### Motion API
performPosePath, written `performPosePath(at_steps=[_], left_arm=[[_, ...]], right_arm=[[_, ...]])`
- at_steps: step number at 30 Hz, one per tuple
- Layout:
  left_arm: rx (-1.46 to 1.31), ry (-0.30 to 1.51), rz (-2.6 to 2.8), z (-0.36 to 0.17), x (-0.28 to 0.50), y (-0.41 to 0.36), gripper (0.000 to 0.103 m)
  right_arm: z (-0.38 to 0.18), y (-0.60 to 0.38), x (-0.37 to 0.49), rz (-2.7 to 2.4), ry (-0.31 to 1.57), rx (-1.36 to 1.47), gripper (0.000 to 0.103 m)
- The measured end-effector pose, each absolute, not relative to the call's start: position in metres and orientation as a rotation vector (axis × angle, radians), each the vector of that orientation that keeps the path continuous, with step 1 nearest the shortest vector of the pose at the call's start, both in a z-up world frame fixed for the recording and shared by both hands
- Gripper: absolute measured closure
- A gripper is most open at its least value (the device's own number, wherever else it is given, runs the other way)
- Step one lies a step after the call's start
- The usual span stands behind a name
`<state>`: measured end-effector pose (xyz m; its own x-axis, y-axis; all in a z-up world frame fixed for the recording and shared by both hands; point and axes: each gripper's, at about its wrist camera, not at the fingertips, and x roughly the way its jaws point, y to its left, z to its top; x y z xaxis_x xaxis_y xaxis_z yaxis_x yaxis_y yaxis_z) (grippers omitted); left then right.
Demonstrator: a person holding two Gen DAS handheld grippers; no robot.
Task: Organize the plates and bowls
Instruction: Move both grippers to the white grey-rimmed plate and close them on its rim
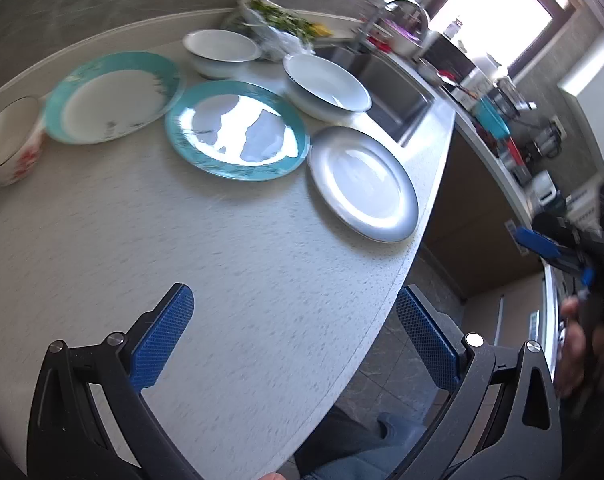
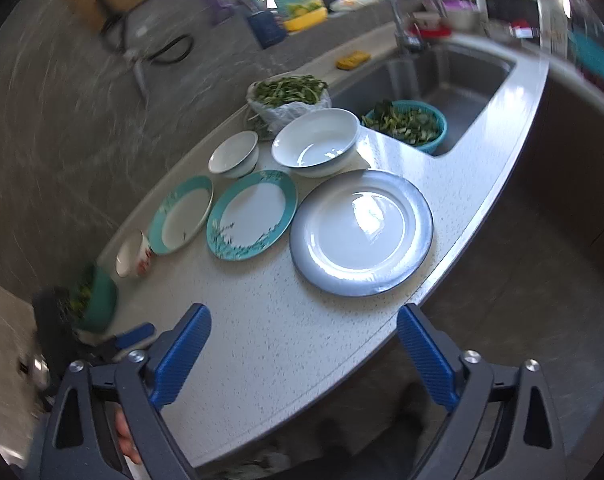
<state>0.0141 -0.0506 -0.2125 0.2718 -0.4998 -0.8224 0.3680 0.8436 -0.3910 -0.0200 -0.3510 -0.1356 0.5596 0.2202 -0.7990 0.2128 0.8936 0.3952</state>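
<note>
On the speckled counter lie a grey-rimmed plate (image 2: 362,232) (image 1: 362,184), two teal-rimmed plates (image 2: 251,214) (image 2: 180,214) (image 1: 235,130) (image 1: 111,96), a large white bowl (image 2: 316,140) (image 1: 326,84), a small white bowl (image 2: 233,154) (image 1: 221,50) and a red-flowered bowl (image 2: 133,256) (image 1: 11,140). My left gripper (image 1: 295,304) is open and empty, above the counter's front edge, short of the plates. My right gripper (image 2: 304,322) is open and empty, just short of the grey-rimmed plate.
A sink (image 2: 454,76) with a teal basket of greens (image 2: 406,122) and a tap (image 2: 402,8) lies behind the bowls. A bag of greens (image 2: 287,98) stands by the wall. A teal basket (image 2: 95,300) sits at the counter's left end.
</note>
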Motion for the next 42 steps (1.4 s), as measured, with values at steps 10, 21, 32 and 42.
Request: performPosePath(at_steps=[10, 21, 32, 42], left_arm=[[-0.376, 1.233, -0.451, -0.283, 0.076, -0.123, 0.015], [-0.437, 1.285, -0.393, -0.321, 0.103, -0.164, 0.015], [-0.503, 1.341, -0.454, -0.331, 0.128, -0.173, 0.052], [-0.602, 1.353, -0.492, -0.335, 0.149, -0.164, 0.052]], right_arm=[[-0.213, -0.495, 0.094, 0.407, 1.074, 0.684, 0.016], [-0.285, -0.551, 0.172, 0.687, 1.255, 0.742, 0.032], [-0.304, -0.551, 0.203, 0.824, 1.348, 0.756, 0.04], [-0.311, -0.544, 0.222, 0.863, 1.441, 0.683, 0.058]])
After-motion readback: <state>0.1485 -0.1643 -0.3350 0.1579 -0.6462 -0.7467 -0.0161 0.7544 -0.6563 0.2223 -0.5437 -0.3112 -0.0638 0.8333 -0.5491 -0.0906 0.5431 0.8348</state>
